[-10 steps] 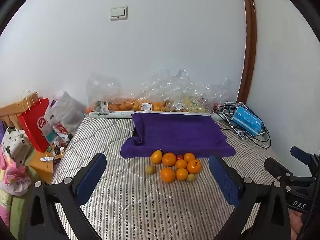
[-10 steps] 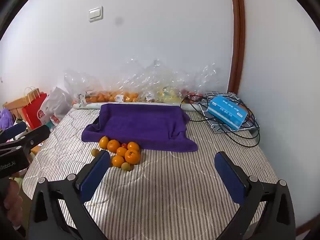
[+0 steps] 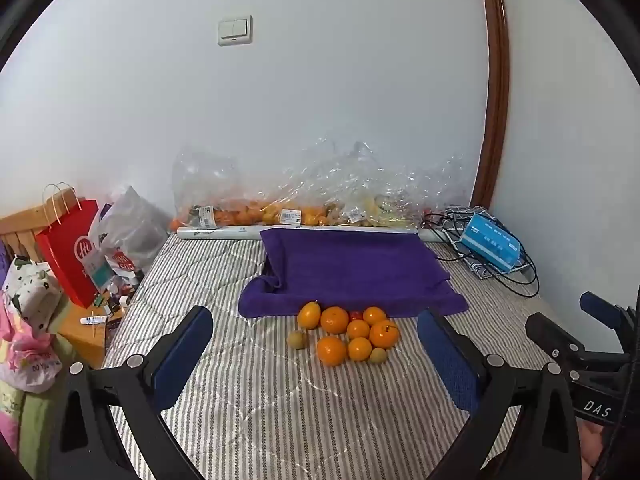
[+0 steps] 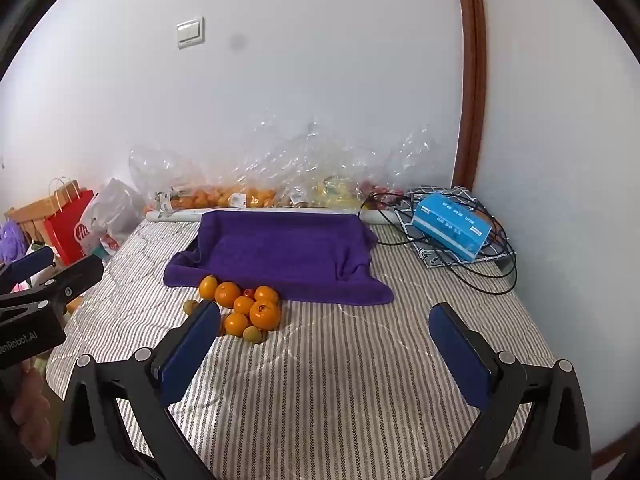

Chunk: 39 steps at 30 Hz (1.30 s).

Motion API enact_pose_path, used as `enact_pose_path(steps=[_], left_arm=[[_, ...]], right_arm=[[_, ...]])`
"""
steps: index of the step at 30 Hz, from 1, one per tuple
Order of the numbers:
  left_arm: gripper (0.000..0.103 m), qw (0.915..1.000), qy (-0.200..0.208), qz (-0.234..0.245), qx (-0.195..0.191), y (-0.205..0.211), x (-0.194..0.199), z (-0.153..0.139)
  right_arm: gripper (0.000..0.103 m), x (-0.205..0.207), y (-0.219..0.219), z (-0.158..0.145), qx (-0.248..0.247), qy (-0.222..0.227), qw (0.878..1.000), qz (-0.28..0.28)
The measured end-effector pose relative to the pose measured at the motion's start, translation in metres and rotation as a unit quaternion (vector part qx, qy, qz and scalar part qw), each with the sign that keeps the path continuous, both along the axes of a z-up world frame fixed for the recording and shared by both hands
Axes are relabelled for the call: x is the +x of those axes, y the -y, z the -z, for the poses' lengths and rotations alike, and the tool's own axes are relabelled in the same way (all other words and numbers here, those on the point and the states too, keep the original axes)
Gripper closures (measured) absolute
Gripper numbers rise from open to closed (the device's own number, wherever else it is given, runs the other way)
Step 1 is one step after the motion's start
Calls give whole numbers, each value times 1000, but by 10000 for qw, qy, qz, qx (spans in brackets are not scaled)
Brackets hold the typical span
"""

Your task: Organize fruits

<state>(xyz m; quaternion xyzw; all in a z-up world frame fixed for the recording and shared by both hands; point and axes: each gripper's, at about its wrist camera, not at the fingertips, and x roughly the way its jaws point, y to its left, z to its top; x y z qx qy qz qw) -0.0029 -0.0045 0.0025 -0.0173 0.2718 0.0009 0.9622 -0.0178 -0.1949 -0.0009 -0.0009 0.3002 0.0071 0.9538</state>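
Fruit pile [image 3: 347, 333] ahead of left tool [image 3: 316, 354]

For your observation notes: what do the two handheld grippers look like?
Both the left gripper and right gripper have black angular frames with silver rivets and flat blue pads. White lettering marks each body, "DAS" on the right one.

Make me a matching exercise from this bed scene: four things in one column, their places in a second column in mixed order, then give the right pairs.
Things:
1. pile of fruit
2. blue box
3. red paper bag
4. light switch

Places:
A. on the wall
B. beside the bed, far left
C. on the cables in the right corner
D. in front of the purple towel

Pairs: 1-D, 2-C, 3-B, 4-A
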Motion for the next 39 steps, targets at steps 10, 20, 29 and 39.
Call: enact_pose_path(steps=[10, 20, 29, 39], left_arm=[[0, 10000, 40, 4, 20, 3, -3, 0], [0, 10000, 41, -1, 42, 4, -5, 2], [0, 10000, 25, -47, 12, 2, -3, 3], [0, 10000, 13, -45, 16, -2, -4, 4]], right_arm=[[0, -7, 4, 12, 85, 55, 9999, 51], [0, -10, 1, 12, 100, 99, 9999, 21], [0, -12, 0, 13, 82, 109, 9999, 4], [0, -14, -2, 12, 43, 102, 9999, 40]])
